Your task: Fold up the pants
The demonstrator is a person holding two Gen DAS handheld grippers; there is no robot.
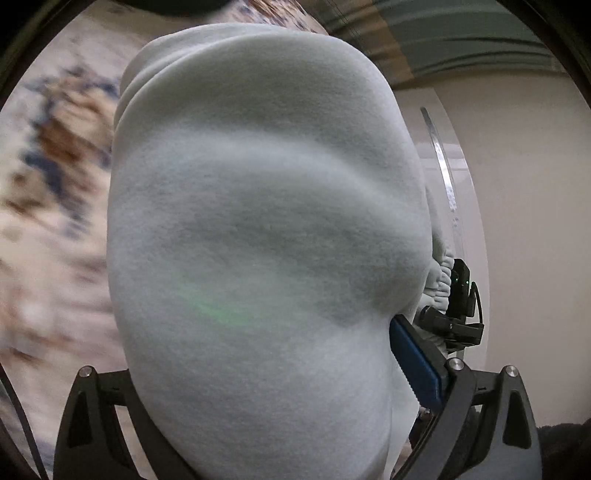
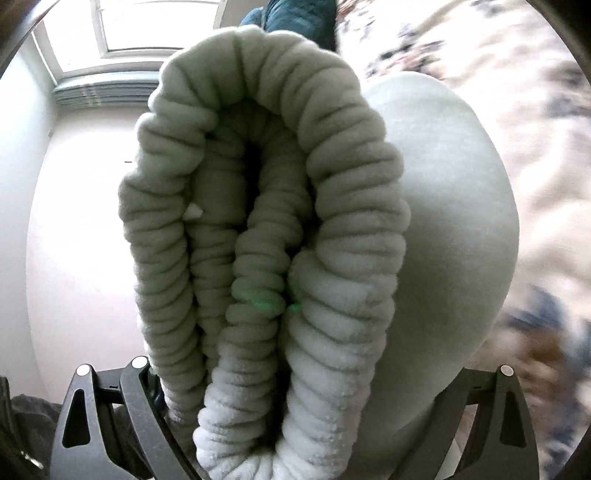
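1. Pale grey fleece pants (image 1: 266, 236) fill the left wrist view, bulging between the widely spread fingers of the left gripper (image 1: 258, 424), whose blue pad (image 1: 415, 363) presses the cloth's right side
2. Ribbed elastic waistband (image 2: 258, 240) of the same pants, doubled into thick rolls, sits between the wide-set fingers of the right gripper (image 2: 291, 435), which holds the bundle
3. Both views show the bundle lifted above a blurred patterned carpet (image 2: 535, 184)
4. White wall (image 1: 517, 221) and window (image 2: 147, 29) lie behind
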